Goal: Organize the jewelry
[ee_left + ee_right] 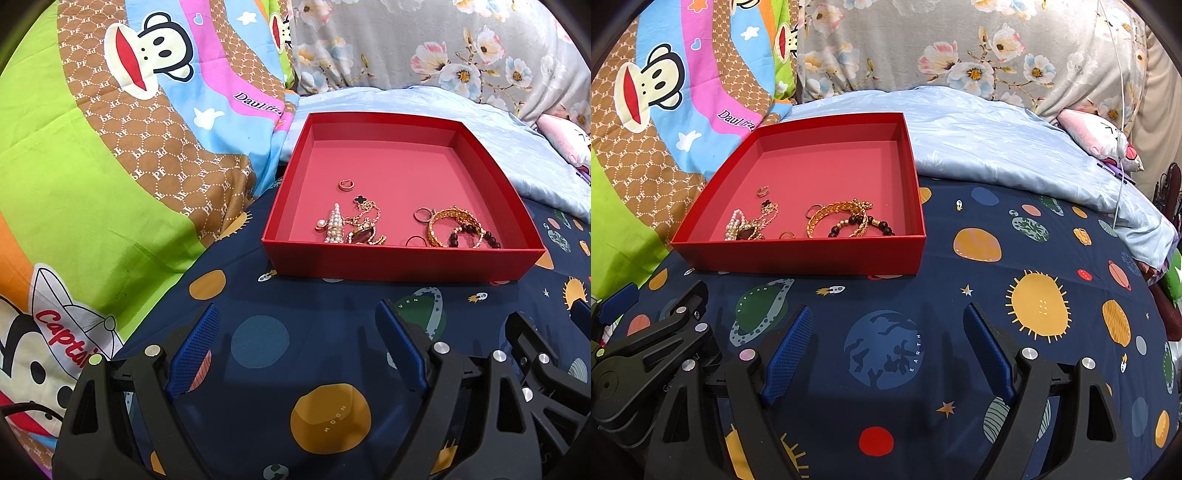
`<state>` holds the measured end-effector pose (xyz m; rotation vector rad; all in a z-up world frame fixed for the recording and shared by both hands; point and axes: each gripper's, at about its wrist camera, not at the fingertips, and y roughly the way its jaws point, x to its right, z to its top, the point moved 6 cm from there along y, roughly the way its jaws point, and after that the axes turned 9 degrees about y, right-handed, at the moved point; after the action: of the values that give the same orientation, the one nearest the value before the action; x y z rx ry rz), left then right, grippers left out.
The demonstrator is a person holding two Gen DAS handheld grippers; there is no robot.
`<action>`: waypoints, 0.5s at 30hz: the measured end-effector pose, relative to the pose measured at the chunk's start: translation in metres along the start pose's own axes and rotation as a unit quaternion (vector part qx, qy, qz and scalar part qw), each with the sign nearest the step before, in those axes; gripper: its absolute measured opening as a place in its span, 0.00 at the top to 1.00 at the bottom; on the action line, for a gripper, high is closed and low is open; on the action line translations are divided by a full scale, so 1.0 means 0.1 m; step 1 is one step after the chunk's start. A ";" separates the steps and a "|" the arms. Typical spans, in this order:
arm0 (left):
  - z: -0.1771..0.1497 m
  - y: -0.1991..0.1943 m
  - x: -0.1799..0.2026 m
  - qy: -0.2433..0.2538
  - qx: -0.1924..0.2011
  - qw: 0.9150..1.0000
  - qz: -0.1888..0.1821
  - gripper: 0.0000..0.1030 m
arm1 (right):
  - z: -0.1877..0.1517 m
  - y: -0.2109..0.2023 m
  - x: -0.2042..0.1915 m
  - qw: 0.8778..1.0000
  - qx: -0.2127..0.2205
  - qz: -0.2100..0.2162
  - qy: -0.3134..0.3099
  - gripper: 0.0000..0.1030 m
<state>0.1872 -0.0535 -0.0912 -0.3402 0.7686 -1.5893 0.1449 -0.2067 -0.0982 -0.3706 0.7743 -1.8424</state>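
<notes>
A red open box (402, 260) stands on the navy space-print sheet; it also shows in the right wrist view (798, 256). Inside lie a gold chain bracelet (452, 225), a dark bead bracelet (476, 234), a pearl hair clip (334, 225), a gold necklace with a black clover (365, 210) and several rings, one gold ring (346, 184) set apart. My left gripper (295, 321) is open and empty over the sheet, in front of the box. My right gripper (888, 321) is open and empty, in front and right of the box.
A bright cartoon-monkey quilt (92, 166) is bunched at the left. A pale blue blanket (1015, 147) lies behind and right of the box, with a floral cover (960, 48) beyond. A pink plush (1097, 138) lies far right. Each gripper's body shows in the other's view.
</notes>
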 end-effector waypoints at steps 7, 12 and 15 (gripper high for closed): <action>0.00 0.00 0.00 0.000 0.000 1.000 0.000 0.19 | -0.01 0.00 0.00 1.000 0.000 0.000 0.000 0.20; 0.00 0.00 0.01 0.000 0.000 1.000 0.000 0.19 | 0.00 0.00 0.00 1.000 -0.001 0.000 0.000 0.20; 0.00 0.00 0.00 0.000 0.000 1.000 -0.001 0.19 | -0.01 0.00 0.00 1.000 0.000 0.000 0.000 0.20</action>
<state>0.1869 -0.0540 -0.0910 -0.3408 0.7689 -1.5904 0.1442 -0.2066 -0.0984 -0.3710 0.7747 -1.8421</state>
